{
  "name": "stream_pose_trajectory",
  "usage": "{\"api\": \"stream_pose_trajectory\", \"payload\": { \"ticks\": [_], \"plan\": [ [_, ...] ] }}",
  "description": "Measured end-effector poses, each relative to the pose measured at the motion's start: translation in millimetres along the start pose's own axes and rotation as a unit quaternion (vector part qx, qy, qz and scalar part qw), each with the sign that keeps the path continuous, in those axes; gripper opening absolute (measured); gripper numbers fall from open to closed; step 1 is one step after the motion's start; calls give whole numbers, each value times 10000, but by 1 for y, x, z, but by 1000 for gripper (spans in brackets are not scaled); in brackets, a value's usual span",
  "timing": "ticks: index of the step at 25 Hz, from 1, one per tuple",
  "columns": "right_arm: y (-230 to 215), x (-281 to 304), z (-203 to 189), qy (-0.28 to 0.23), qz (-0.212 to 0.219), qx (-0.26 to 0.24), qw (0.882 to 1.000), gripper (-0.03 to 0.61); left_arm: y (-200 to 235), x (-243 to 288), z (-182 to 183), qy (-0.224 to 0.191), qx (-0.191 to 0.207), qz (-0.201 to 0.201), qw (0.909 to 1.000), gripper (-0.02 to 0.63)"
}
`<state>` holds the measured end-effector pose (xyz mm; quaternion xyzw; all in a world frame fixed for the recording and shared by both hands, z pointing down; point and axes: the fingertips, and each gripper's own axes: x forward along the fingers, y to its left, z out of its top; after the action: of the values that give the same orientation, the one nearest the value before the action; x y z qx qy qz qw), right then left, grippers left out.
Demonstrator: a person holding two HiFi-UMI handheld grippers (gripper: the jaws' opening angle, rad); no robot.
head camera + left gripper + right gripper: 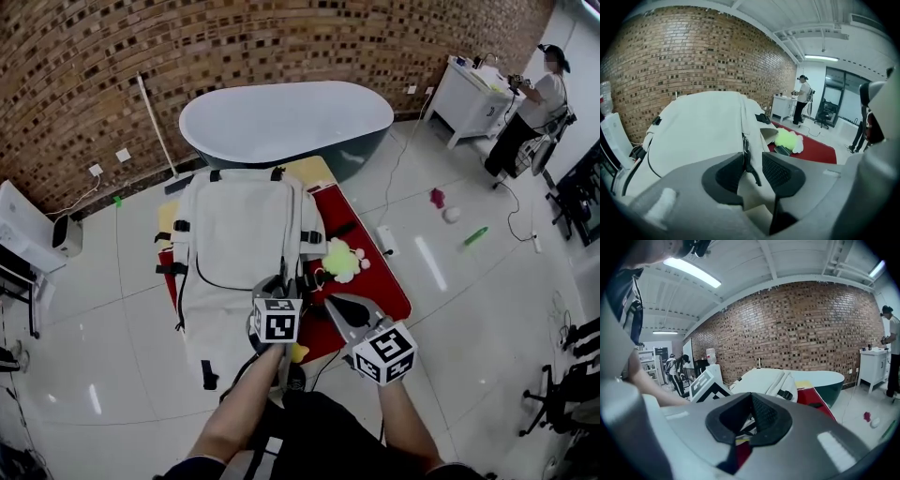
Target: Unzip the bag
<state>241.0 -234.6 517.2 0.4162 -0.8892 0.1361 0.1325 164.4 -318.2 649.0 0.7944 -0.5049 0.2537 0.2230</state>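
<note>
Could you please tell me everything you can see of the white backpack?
The white backpack looks like smooth fabric, with black buckles and straps along its sides. It lies flat on a red mat, its far end toward the bathtub. At its near end a dark zipper pull hangs between the open jaws of the left gripper, which do not clamp it.

The bag is looking white, with black straps. The mat is looking red. A toy is glowing yellow-green and white. The tub is showing white inside, dark green outside. The wall is showing brown bricks.
</note>
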Motion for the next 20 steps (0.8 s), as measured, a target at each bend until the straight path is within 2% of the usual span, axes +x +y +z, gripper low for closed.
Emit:
{"api": "stream_pose_trajectory", "payload": {
  "ticks": [2, 4, 8, 13, 16, 20],
  "plan": [
    [-3, 2, 1, 20, -58, 32, 10000, 5, 1, 2, -2, 90, 27, 24, 10000, 108],
    [-3, 6, 5, -23, -83, 78, 9999, 5, 4, 0, -2, 132, 33, -66, 9999, 43],
    [3, 18, 10, -73, -95, 99, 9999, 5, 2, -12, -5, 273, 127, -447, 9985, 43],
    [8, 26, 20, -178, -163, 156, 9996, 5, 1, -27, -8, 489, 533, -791, 9942, 41],
    [8, 27, 24, -221, -261, 179, 9993, 5, 2, -30, -15, 641, 589, -983, 9913, 40],
    [11, 31, 27, -244, -345, 201, 9989, 5, 6, -37, -16, 623, 689, -1147, 9890, 40]
  ]
}}
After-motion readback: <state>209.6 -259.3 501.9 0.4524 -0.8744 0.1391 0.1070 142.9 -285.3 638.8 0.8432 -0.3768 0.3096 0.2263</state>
